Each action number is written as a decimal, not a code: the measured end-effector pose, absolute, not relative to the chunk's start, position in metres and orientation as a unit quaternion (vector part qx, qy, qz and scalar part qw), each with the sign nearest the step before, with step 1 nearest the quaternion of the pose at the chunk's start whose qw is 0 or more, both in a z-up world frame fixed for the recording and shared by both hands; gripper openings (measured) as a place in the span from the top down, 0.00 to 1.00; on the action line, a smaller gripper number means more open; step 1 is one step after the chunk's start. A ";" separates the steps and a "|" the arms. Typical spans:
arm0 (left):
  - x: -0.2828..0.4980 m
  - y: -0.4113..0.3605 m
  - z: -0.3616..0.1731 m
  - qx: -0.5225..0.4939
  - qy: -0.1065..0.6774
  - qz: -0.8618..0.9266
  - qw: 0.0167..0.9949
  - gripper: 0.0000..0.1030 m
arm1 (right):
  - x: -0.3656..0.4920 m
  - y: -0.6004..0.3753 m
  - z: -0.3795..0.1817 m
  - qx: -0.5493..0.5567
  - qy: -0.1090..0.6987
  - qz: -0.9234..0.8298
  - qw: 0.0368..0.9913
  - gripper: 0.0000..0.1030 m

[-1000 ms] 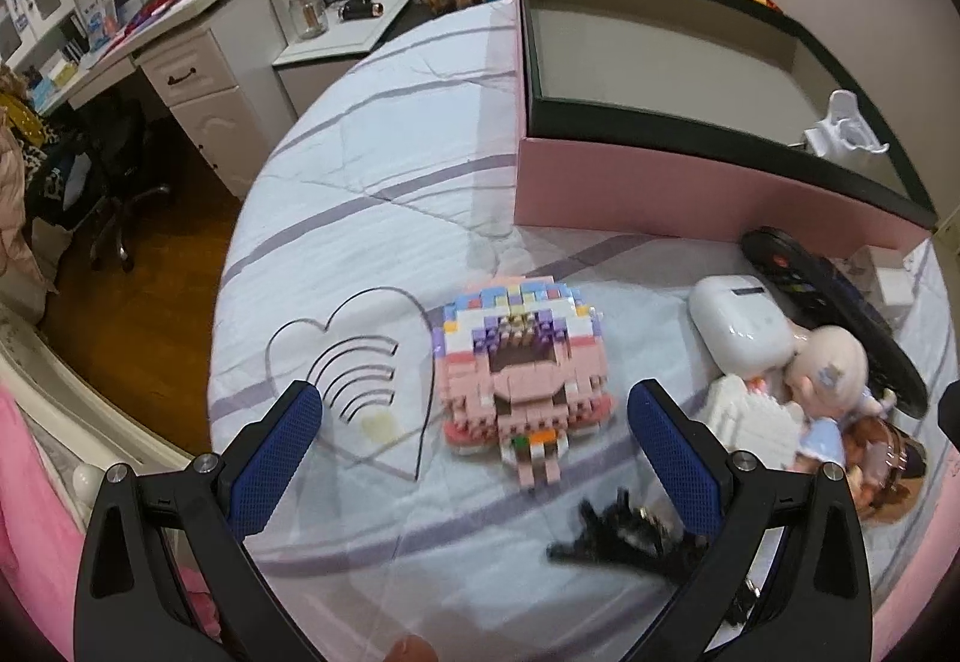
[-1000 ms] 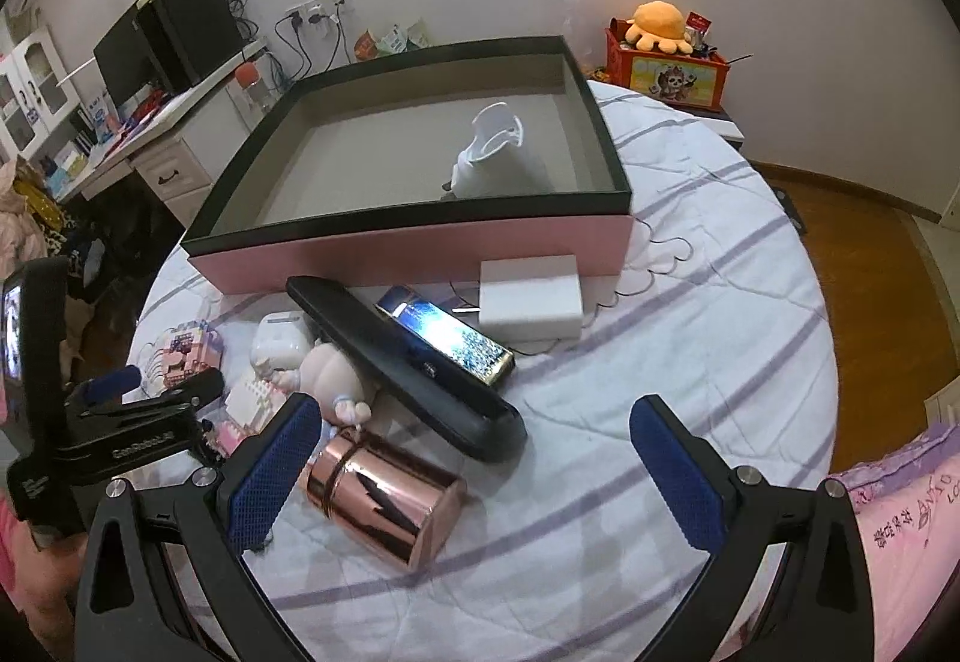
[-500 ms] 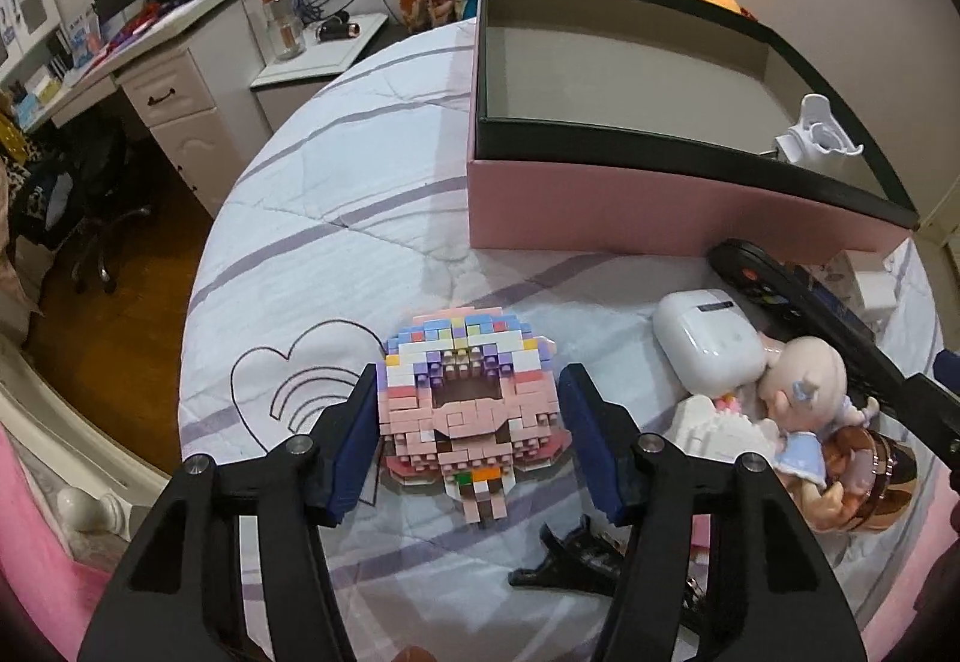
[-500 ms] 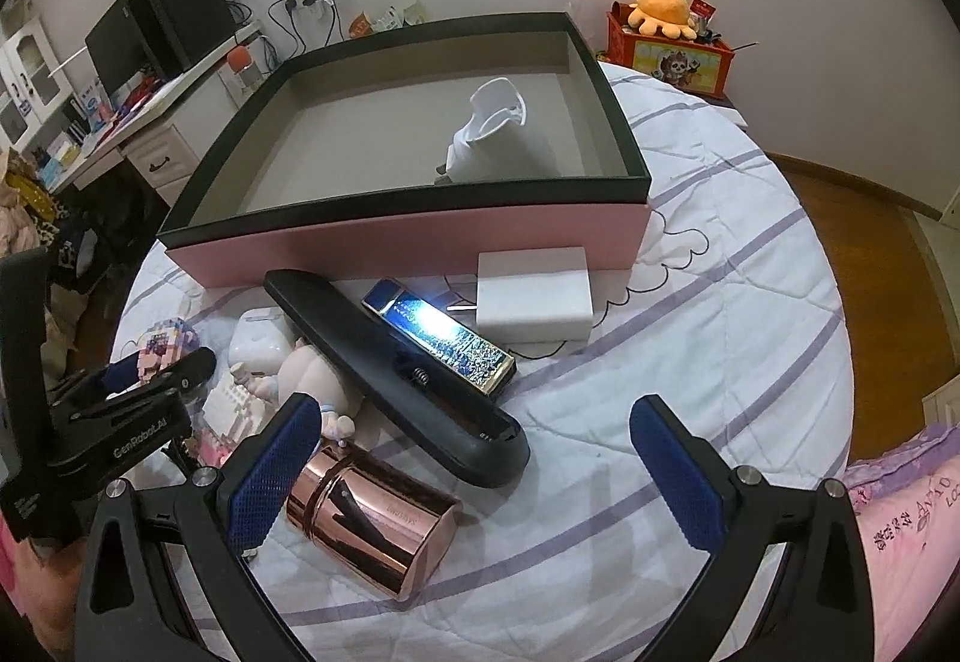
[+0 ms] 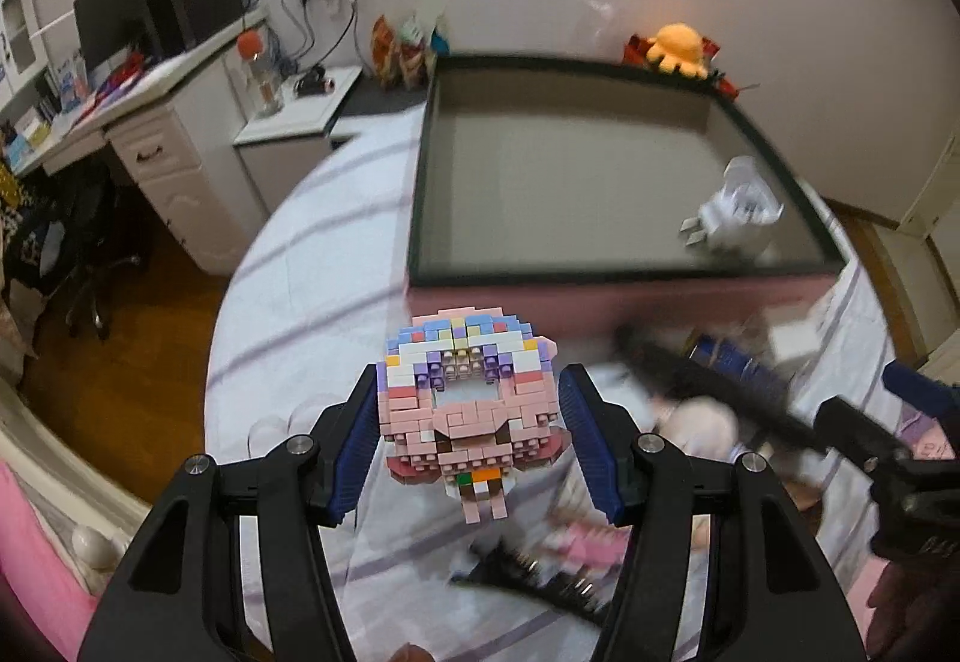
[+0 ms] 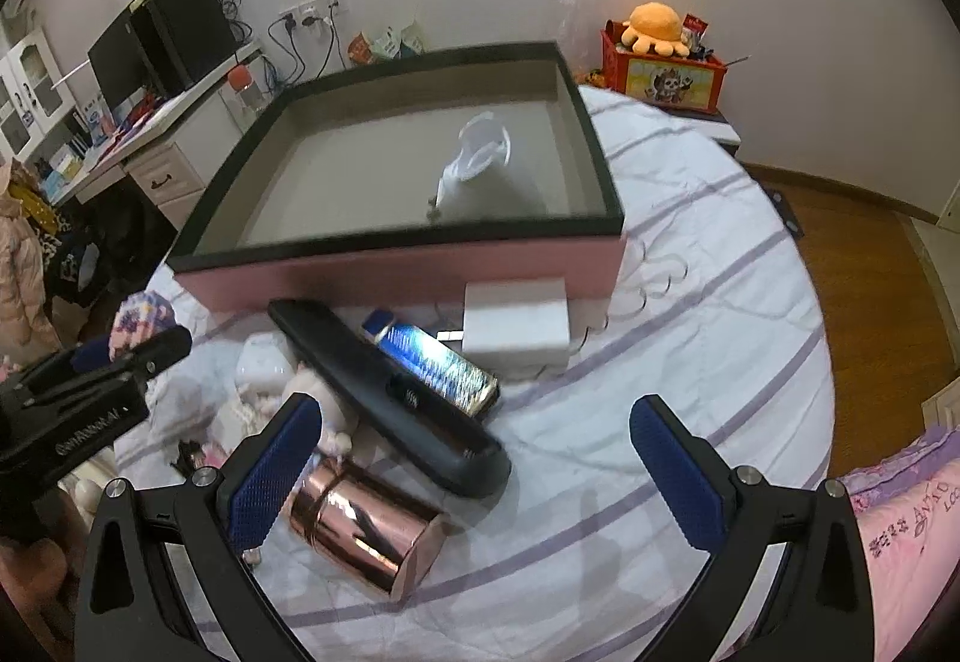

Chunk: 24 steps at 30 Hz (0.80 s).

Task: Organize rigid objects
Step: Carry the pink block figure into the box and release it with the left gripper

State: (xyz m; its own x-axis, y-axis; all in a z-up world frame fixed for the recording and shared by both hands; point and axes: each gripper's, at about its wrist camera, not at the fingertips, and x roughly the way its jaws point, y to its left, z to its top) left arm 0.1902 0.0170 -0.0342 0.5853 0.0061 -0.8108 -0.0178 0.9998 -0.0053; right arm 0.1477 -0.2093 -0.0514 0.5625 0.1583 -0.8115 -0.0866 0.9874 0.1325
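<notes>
We see the left claw (image 5: 471, 437) clamped on the brick-built figure (image 5: 471, 401), held clear above the striped bed (image 6: 690, 398), just short of the pink box's near wall (image 5: 600, 302). Box floor mostly bare; a white holder (image 5: 735, 215) sits at its right. Figure: pink face, pastel banded top. Right claw (image 6: 474, 473) wide, holding nothing, over the copper tin (image 6: 366, 527) and black remote (image 6: 390, 392).
</notes>
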 end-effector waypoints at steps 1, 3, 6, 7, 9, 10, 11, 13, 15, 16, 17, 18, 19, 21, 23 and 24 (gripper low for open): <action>0.195 0.014 -0.028 -0.007 0.449 0.004 0.894 0.42 | 0.151 -0.210 -0.048 0.037 0.458 0.069 0.885 0.00; 0.205 0.010 -0.018 -0.010 0.440 -0.002 0.898 0.42 | 0.158 -0.211 -0.039 0.033 0.447 0.066 0.891 0.00; 0.226 0.002 -0.005 -0.010 0.425 -0.011 0.905 0.42 | 0.171 -0.214 -0.026 0.026 0.432 0.056 0.900 0.00; 0.235 -0.002 -0.003 -0.010 0.423 -0.013 0.906 0.42 | 0.177 -0.215 -0.021 0.025 0.426 0.054 0.903 0.00; 0.253 -0.008 -0.003 -0.013 0.423 -0.022 0.906 0.42 | 0.187 -0.218 -0.016 0.021 0.418 0.049 0.907 0.00; 0.259 -0.011 -0.006 -0.014 0.424 -0.023 0.905 0.42 | 0.191 -0.219 -0.015 0.019 0.416 0.046 0.908 0.00; 0.267 -0.013 -0.008 -0.013 0.426 -0.024 0.904 0.42 | 0.194 -0.221 -0.015 0.018 0.415 0.043 0.909 0.00; 0.282 -0.019 -0.017 -0.013 0.436 -0.031 0.899 0.42 | 0.204 -0.224 -0.016 0.019 0.415 0.038 0.909 0.00; 0.296 -0.024 -0.030 -0.016 0.452 -0.038 0.891 0.42 | 0.212 -0.226 -0.020 0.020 0.420 0.034 0.907 0.00; 0.303 -0.027 -0.037 -0.014 0.460 -0.039 0.887 0.42 | 0.218 -0.227 -0.024 0.020 0.423 0.032 0.905 0.00; 0.307 -0.030 -0.043 -0.013 0.466 -0.040 0.884 0.42 | 0.220 -0.229 -0.026 0.020 0.426 0.032 0.904 0.00; 0.312 -0.032 -0.049 -0.012 0.473 -0.041 0.880 0.42 | 0.223 -0.231 -0.028 0.021 0.428 0.032 0.903 0.00; 0.317 -0.035 -0.055 -0.009 0.481 -0.042 0.876 0.42 | 0.226 -0.232 -0.031 0.023 0.431 0.032 0.901 0.00; 0.323 -0.039 -0.064 -0.001 0.491 -0.041 0.870 0.41 | 0.230 -0.234 -0.035 0.024 0.436 0.030 0.899 0.00; 0.327 -0.042 -0.072 0.010 0.503 -0.037 0.863 0.41 | 0.233 -0.236 -0.039 0.028 0.440 0.030 0.897 0.00; 0.329 -0.043 -0.075 0.015 0.509 -0.035 0.860 0.36 | 0.234 -0.236 -0.040 0.029 0.441 0.030 0.896 0.00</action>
